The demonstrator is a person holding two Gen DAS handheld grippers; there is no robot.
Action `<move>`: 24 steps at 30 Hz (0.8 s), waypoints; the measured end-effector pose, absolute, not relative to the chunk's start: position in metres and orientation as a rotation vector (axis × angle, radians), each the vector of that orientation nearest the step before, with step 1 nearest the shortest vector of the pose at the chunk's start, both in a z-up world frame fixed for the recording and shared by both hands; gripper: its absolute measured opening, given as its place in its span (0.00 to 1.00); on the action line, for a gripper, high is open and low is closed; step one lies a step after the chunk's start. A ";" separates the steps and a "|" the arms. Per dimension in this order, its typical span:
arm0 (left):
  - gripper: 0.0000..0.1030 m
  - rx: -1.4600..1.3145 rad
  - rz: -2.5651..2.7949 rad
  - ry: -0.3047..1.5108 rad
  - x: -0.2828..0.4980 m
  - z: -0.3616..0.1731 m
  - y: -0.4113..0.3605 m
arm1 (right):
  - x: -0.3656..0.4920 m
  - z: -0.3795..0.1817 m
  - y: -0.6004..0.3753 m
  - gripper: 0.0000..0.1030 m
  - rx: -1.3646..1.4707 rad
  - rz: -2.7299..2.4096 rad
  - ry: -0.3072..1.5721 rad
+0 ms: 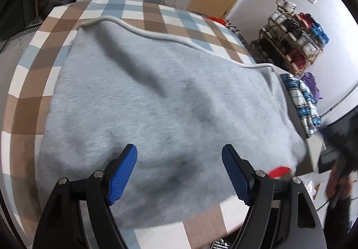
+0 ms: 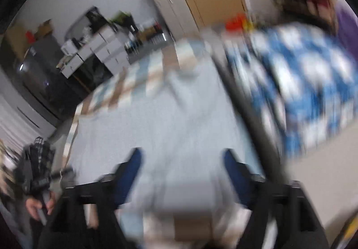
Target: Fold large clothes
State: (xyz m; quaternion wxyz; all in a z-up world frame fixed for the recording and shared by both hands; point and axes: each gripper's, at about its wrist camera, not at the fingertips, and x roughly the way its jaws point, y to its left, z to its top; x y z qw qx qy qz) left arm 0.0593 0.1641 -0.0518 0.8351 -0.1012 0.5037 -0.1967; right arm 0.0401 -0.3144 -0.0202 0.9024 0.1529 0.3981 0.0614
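With both pairs of tongs released and nothing between their blue pads, I see the grey sweatshirt (image 1: 161,101) spread across the checked cover (image 1: 33,83) of the desk, its ribbed hem (image 1: 143,32) running along the far side.

Left tongs (image 1: 179,173) hover over the near part of the garment, jaws wide, apart from the cloth as far as I can judge; the fabric fills the gap between the pads and reaches well beyond them on every side. Right tongs (image 2: 182,173) also stand wide over the same grey cloth, though that view is badly smeared and I cannot tell whether the pads brush the fabric.

My worry is the creasing: several soft ridges cross the middle of the sweatshirt, and a fold made over them would, I judge, come out lumpy and skewed. A pinch taken mid-panel rather than at an edge could gather only the top layer and drag the rest askew. On the right the garment nears the desk's edge, beside the blue-and-white patterned bundle (image 2: 302,83), so a careless pull might slide it off or snag that bundle. Blur in the right view makes aiming there risky.
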 end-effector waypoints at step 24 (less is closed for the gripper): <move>0.73 -0.111 -0.416 1.104 0.067 -0.064 0.157 | 0.323 -0.072 -0.263 0.52 0.154 -0.072 0.969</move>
